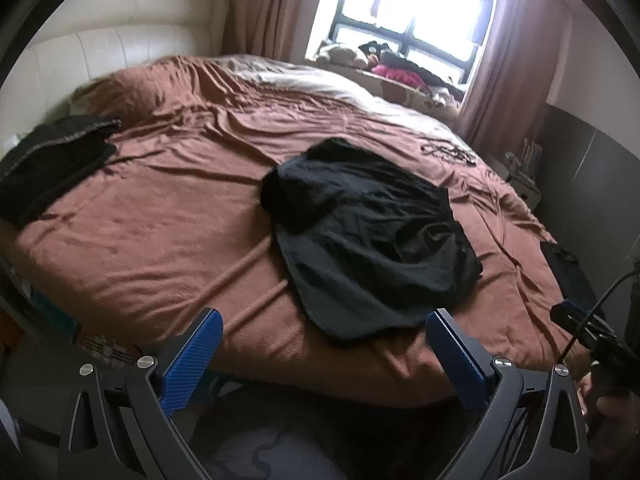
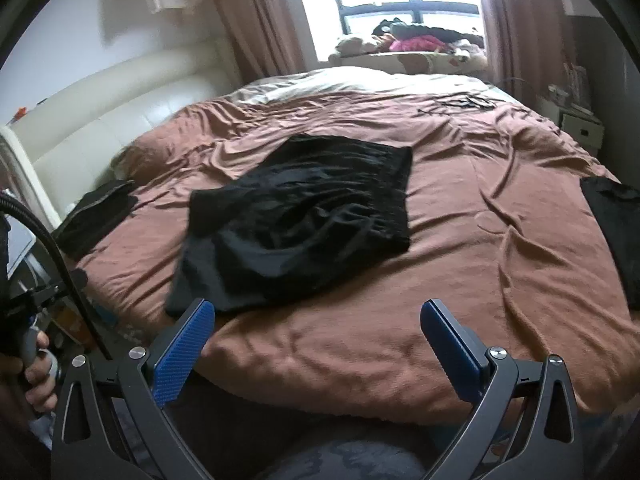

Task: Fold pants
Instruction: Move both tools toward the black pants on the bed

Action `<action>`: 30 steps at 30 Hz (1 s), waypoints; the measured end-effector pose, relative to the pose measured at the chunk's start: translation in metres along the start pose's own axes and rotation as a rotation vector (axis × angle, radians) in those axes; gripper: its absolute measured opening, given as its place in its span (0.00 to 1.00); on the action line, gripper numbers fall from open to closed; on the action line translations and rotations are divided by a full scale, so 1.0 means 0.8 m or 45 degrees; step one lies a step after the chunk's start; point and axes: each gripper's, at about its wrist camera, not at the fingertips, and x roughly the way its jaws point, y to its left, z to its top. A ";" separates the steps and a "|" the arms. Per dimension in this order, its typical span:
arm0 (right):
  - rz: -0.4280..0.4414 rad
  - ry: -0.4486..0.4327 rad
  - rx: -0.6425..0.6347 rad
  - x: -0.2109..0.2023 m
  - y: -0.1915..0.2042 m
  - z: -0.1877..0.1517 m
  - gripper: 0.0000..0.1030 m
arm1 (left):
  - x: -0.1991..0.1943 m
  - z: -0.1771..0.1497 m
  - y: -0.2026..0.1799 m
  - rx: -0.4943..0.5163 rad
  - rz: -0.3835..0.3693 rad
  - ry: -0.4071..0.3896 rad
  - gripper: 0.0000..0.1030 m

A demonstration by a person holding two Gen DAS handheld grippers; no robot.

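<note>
The pants [image 1: 368,236] lie bunched on the bed [image 1: 160,232], ahead of both grippers. The left gripper [image 1: 324,340] and right gripper [image 2: 318,332] stand wide open, empty. In both views the pants' near edge lies just ahead of the fingers; neither gripper is clearly nearer.

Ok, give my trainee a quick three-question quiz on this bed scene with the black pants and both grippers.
1. True or false: the left gripper is clamped on the crumpled black fabric pants.
2. Multiple choice: the pants lie on a) the floor, b) the rumpled brown bedspread, c) the windowsill.
3. Fill in: the right gripper is ____, holding nothing.

Key: 1 false; both grippers hover open at the bed's near edge. 2 b. 3 open.
</note>
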 end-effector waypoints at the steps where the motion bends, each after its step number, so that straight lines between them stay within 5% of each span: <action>1: 0.000 0.006 0.005 0.003 -0.004 0.001 1.00 | 0.005 0.000 -0.001 -0.003 -0.006 0.011 1.00; 13: 0.032 0.122 0.115 0.047 -0.044 0.008 1.00 | 0.064 -0.003 0.012 -0.148 -0.087 0.173 0.98; 19: 0.036 0.130 0.147 0.061 -0.058 0.009 1.00 | 0.102 -0.003 0.024 -0.287 -0.196 0.286 0.85; 30: 0.115 0.195 0.217 0.097 -0.073 0.015 1.00 | 0.145 -0.010 0.056 -0.540 -0.296 0.415 0.79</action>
